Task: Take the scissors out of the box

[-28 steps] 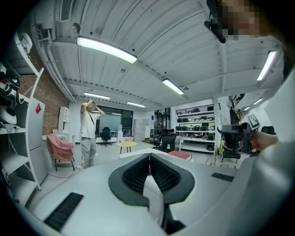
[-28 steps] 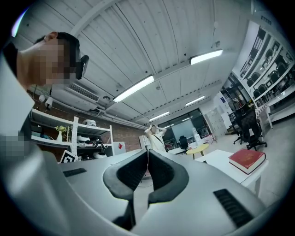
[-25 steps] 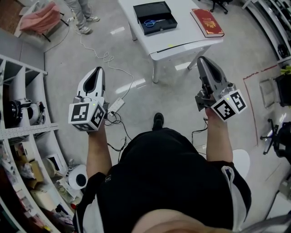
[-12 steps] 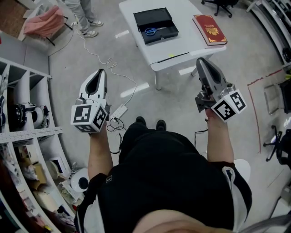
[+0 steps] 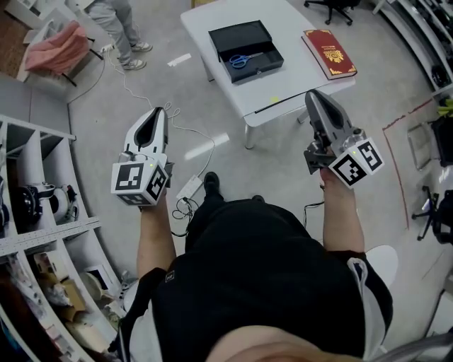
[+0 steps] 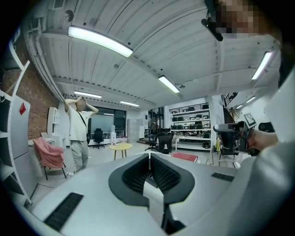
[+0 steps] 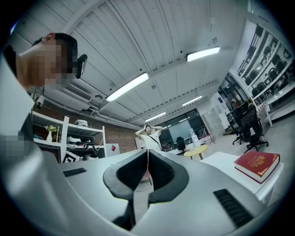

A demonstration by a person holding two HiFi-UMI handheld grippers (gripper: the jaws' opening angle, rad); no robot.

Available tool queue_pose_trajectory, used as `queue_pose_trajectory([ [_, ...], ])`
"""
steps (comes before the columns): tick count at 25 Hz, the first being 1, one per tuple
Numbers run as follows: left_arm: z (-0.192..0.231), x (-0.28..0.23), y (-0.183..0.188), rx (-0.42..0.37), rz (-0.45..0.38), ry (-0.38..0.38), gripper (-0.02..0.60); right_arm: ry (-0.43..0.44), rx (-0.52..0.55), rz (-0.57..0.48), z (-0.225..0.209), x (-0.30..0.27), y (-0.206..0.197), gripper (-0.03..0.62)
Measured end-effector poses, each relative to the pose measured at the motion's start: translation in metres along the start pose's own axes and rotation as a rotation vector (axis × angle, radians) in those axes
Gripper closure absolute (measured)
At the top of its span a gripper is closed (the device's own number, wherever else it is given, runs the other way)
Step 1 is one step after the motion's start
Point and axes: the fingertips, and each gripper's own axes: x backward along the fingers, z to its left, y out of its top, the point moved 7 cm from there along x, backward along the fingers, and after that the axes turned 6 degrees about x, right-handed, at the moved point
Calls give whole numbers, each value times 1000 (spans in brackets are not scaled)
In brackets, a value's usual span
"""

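Blue-handled scissors (image 5: 240, 61) lie in the open black box (image 5: 239, 35) on the far table (image 5: 205, 18), well out of reach, so the left gripper (image 5: 156, 111) and right gripper (image 5: 313, 96) are probably just being carried, closed and empty.

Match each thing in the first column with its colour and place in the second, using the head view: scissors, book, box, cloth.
Column one:
1. scissors
2. book
3. box
4. cloth

Column two:
A. red, on the table beside the box
B. pink, away from the table, at the view's left
C. black, open on the table
D. blue-handled, inside the box

Pairs: 1-D, 2-A, 3-C, 4-B
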Motion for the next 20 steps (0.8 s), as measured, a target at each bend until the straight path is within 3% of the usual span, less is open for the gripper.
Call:
queue_pose_trajectory([
  [11,120,-77,12,-10,26,-224,557,-146,39,17,43,-116,-28,563],
  [15,131,-109,11,-8,48,-307,557,-199,45,31,44,-131,-35,565],
  [20,116,-155,3,-24,108,-412,553,-263,42,36,26,-131,-36,565],
])
